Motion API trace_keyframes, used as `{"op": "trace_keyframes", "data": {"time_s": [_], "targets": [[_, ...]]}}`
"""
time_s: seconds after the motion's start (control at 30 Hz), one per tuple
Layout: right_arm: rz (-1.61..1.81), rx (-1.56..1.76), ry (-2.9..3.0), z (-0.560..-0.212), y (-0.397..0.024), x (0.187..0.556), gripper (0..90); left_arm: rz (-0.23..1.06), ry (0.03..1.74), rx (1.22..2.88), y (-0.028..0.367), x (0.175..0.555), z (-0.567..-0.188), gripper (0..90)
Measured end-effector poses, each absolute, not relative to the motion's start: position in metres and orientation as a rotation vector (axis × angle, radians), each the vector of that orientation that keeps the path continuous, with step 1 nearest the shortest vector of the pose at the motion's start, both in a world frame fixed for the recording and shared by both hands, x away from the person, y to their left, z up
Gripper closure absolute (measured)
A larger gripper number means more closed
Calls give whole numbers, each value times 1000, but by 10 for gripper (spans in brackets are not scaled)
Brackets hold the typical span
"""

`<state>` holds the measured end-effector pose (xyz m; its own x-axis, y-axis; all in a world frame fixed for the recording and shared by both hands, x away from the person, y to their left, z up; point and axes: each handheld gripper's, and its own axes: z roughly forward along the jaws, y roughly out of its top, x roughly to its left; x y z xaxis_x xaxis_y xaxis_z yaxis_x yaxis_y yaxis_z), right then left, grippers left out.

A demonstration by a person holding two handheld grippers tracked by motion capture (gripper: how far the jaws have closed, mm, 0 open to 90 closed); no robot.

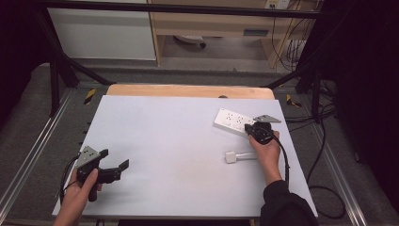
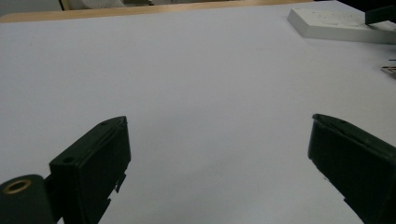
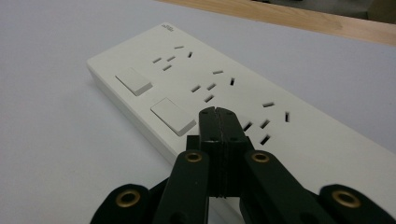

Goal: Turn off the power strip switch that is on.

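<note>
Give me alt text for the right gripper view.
The right claw, shut with its jaws pressed together, sits over a white power strip beside its nearer rocker switch. The strip lies on a pale table with a wooden edge behind.

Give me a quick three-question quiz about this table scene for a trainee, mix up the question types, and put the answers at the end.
1. True or false: the left gripper has its jaws closed.
2. The right gripper is over: A) the power strip B) the white plug C) bare table.
3. Fill in: in the right gripper view, the strip shows ___ rocker switches.

Key: 1 false, jaws wide apart. 2 A. 3 two.
</note>
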<state>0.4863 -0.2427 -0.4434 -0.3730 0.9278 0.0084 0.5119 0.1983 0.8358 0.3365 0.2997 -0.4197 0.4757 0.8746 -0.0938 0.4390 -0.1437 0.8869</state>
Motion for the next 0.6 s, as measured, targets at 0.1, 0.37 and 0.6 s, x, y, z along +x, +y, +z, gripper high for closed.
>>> {"op": "trace_keyframes", "data": {"time_s": [0.1, 0.37, 0.6], "targets": [[1066, 1333, 1972, -444, -242, 487, 900, 569, 1124, 1763, 300, 337, -420, 56], [1065, 1320, 1986, -445, -241, 487, 900, 571, 1121, 1766, 300, 337, -420, 56], [1066, 1327, 1980, -445, -242, 487, 900, 570, 1120, 1764, 300, 336, -420, 56]]}}
